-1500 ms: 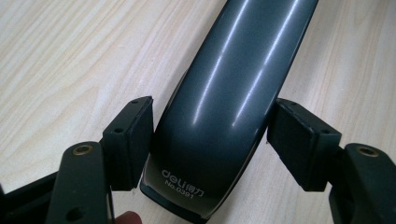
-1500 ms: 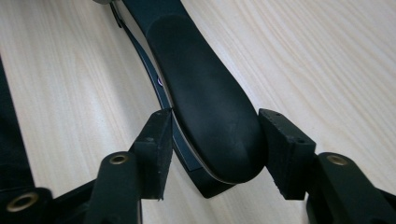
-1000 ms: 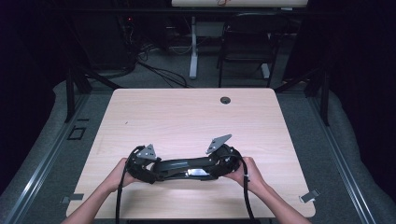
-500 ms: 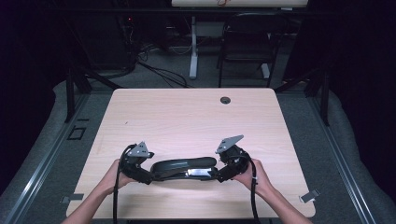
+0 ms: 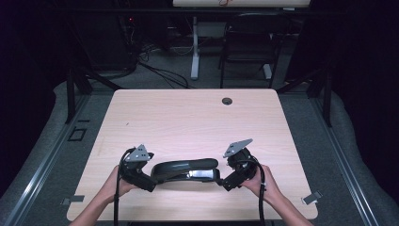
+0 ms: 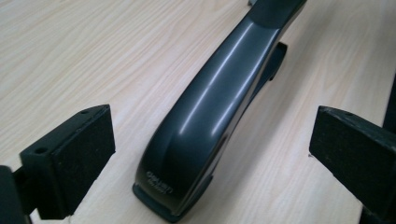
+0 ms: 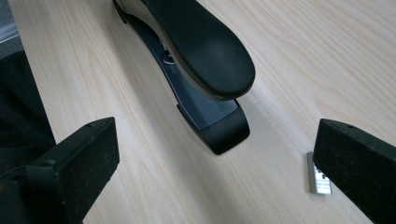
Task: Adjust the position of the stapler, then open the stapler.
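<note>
Both grippers are seen drawn back from the ends of the black stapler since the earlier frames, in which they sat closed on it; their jaws have just been opening, and the stapler is now left released on the table.

Nearest the person, the left hand and the right hand are seen at the near edge of the light wooden table, each carrying its tool. The left gripper is held at the stapler's left end and the right gripper at its right end. In the left gripper view, the jaws are spread wide with the stapler's rounded hinge end lying between the pads, clear of both. In the right gripper view, the jaws are likewise wide apart, and the stapler's head and base plate lie just ahead of them, untouched; a small strip of staples is seen on the wood just beside the right-hand pad.

Lengthwise, left to right, the stapler lies flat near the table's near edge. Farther off, the round cable hole is seen near the far edge, and beyond the table a dark chair and a white desk leg are seen on the floor.
</note>
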`<state>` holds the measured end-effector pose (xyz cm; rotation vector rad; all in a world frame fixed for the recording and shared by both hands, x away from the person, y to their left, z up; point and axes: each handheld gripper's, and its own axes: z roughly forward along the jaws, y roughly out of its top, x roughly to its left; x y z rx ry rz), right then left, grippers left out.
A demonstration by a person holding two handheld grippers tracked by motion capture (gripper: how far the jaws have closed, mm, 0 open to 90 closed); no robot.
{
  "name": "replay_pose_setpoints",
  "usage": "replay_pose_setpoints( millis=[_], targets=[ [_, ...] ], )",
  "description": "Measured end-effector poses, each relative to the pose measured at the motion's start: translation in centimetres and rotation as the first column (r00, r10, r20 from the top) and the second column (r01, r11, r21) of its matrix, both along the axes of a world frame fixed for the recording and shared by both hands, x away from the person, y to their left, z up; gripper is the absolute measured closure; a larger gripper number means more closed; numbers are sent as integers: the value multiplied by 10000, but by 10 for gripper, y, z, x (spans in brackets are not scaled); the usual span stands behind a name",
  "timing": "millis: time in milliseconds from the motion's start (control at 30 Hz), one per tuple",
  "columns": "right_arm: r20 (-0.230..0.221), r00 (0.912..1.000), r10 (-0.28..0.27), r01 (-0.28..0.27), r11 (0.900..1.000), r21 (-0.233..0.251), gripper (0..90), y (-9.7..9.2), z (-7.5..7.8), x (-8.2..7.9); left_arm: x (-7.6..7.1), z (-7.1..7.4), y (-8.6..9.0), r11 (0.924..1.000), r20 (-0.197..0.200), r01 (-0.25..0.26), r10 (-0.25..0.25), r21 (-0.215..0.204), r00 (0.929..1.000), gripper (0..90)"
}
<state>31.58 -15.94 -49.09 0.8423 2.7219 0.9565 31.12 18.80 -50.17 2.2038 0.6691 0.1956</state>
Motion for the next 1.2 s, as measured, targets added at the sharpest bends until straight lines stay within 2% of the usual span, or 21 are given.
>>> replay_pose_setpoints(
  millis=[33,67,100,200,333,433,700,733,767,900,1033,1100,1167,1200],
  targets=[
    [-22,10000,8,-8,10000,-34,2,0,0,-1,-2,1,-2,9998,-37,61,-61,-181,10000,0],
    [0,10000,-28,28,10000,72,3,0,-1,-3,-2,2,-3,9997,-23,137,-138,-201,9999,0],
    [-37,10000,27,-28,10000,-94,5,-1,0,-4,-4,3,-4,9995,25,159,-158,-268,9999,0],
    [-11,10000,-6,6,9999,-150,7,-1,-1,-8,-9,6,-9,9990,210,240,-232,-380,9995,0],
    [129,9999,-96,101,9989,-452,9,-1,0,-12,-15,7,-17,9970,422,95,-63,-767,9991,0],
    [123,9998,-138,143,9989,-452,12,-1,0,-12,-21,9,-27,9972,707,182,-131,-726,9974,0],
    [12,10000,-50,50,9989,-463,19,1,-3,-11,-27,8,-40,9974,597,260,-220,-665,9980,4],
    [13,10000,0,1,9981,-609,20,1,-3,-10,-27,8,-41,9977,616,231,-192,-632,9979,11],
    [-13,10000,-53,52,9990,-442,22,1,-4,-11,-28,8,-42,9979,620,250,-213,-598,9979,18],
    [79,10000,-56,60,9984,-557,37,0,-3,-10,-33,8,-48,9969,672,279,-229,-741,9975,61],
    [96,9999,-101,106,9984,-547,63,0,-4,-9,-40,9,-55,9959,788,496,-436,-754,9959,151],
    [80,9999,-71,76,9981,-608,64,1,-5,-9,-42,8,-57,9958,860,564,-502,-715,9950,164],
    [115,9998,-134,140,9984,-552,79,3,-6,-9,-44,7,-60,9957,849,574,-512,-724,9951,205],
    [153,9999,-47,57,9976,-688,86,3,-5,-9,-44,7,-61,9958,799,577,-520,-714,9954,239]
  ],
)
